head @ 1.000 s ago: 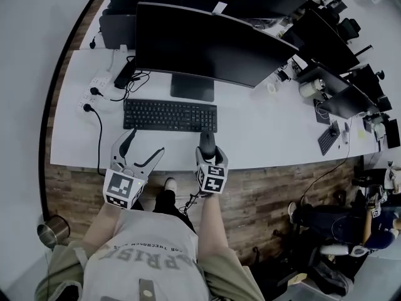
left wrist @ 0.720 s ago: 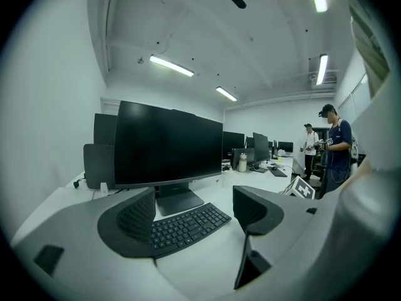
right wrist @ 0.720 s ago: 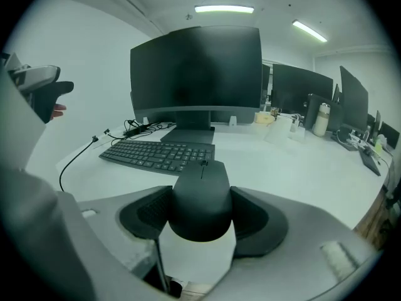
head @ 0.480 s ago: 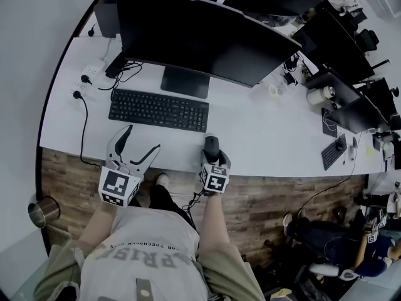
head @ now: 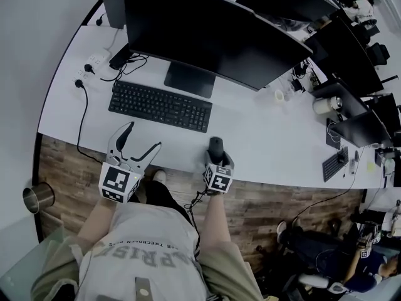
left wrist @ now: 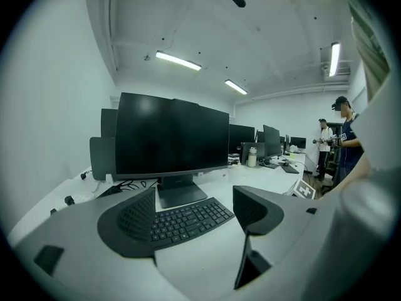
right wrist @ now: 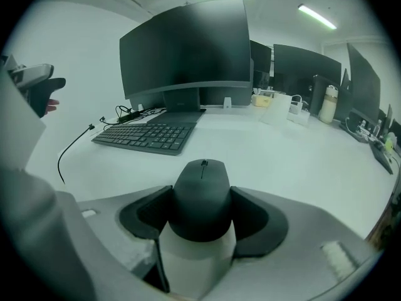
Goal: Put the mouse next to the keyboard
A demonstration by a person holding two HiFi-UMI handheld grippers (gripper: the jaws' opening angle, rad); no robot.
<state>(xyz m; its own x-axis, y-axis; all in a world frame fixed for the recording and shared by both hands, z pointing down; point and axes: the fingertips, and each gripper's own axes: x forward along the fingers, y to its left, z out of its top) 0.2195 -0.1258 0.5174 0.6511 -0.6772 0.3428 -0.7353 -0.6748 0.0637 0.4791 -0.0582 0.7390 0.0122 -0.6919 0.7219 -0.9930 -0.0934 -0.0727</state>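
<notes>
The black mouse [right wrist: 202, 193] sits between the jaws of my right gripper [right wrist: 202, 213], which is shut on its sides. In the head view, the mouse [head: 215, 147] and right gripper [head: 215, 152] are over the white desk [head: 269, 146] near its front edge. They lie right of and nearer than the black keyboard [head: 160, 106]. Whether the mouse rests on the desk I cannot tell. The keyboard [right wrist: 144, 136] lies ahead to the left. My left gripper [head: 142, 138] stands open and empty in front of the keyboard [left wrist: 203, 211].
A wide dark monitor [head: 213, 33] stands behind the keyboard. A power strip [head: 91, 68] with cables lies at the desk's far left. A metal bin [head: 37, 197] stands on the wooden floor at left. More desks with screens and people are to the right.
The right gripper has carried the mouse lower and slightly back from the keyboard's right end toward the desk's front edge. The left gripper has sunk a little and stays open.
</notes>
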